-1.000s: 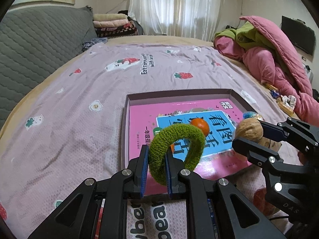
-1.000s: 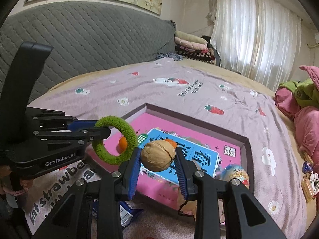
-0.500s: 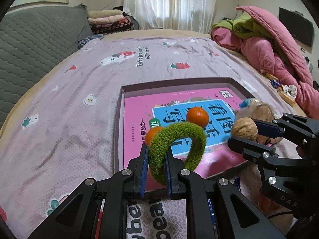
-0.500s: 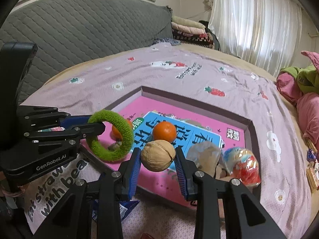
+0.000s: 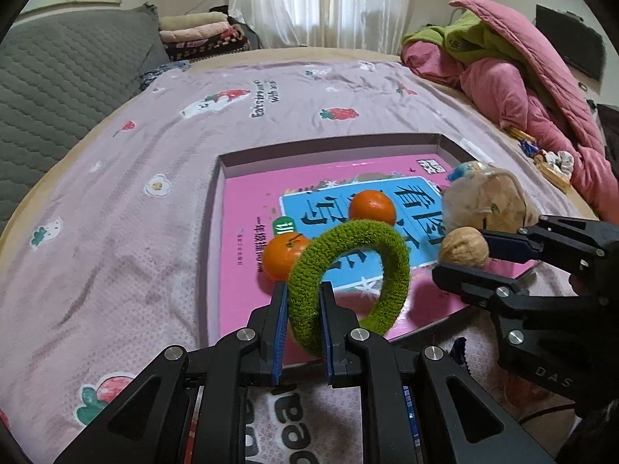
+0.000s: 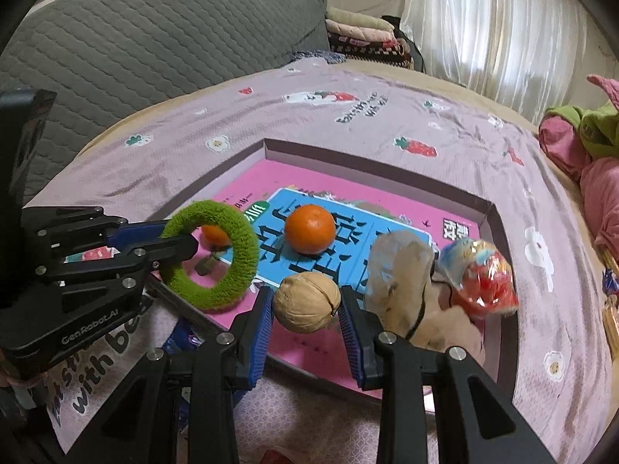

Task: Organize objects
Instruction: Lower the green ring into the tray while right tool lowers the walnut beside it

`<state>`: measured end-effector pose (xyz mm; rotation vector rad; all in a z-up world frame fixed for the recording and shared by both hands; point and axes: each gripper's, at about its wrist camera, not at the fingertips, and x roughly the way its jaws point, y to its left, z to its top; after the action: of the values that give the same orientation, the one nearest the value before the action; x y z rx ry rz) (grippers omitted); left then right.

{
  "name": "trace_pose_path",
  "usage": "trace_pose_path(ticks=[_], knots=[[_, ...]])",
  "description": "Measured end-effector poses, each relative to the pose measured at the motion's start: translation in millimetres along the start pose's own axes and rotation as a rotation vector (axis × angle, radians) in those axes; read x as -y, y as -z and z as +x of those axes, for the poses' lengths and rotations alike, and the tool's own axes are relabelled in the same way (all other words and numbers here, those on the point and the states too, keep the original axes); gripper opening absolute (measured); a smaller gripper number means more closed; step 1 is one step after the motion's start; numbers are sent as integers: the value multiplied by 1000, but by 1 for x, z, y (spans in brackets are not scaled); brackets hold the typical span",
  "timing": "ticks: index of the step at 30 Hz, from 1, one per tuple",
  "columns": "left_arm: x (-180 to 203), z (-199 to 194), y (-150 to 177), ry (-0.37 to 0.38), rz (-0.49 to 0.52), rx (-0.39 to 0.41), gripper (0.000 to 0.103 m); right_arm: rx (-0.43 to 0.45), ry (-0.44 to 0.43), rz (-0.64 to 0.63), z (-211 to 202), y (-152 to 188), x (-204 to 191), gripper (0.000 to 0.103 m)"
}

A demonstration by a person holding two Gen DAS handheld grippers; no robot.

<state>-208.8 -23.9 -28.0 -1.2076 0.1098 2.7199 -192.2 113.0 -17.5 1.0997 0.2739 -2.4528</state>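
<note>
Left gripper (image 5: 303,321) is pinching the green ring (image 5: 350,276) and right gripper (image 6: 307,315) is clamping the walnut (image 6: 306,302), both hanging over the tray's (image 6: 371,170) near edge, so releasing early is risking the walnut rolling off into the oranges (image 6: 310,229).

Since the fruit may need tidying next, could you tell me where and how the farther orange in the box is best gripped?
My judgement: take the farther orange across its widest middle, coming from above. It is round and sits free on the blue book cover, with the walnut, green ring and crinkly bag nearby, so a low sideways approach looks crowded. Both grippers are full now.
</note>
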Motion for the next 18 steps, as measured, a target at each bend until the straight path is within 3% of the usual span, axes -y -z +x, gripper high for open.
trace_pose_path(ticks=[18], knots=[[13,16,-3,18,12,-20,15,-55,26,62,10,4,18,34]])
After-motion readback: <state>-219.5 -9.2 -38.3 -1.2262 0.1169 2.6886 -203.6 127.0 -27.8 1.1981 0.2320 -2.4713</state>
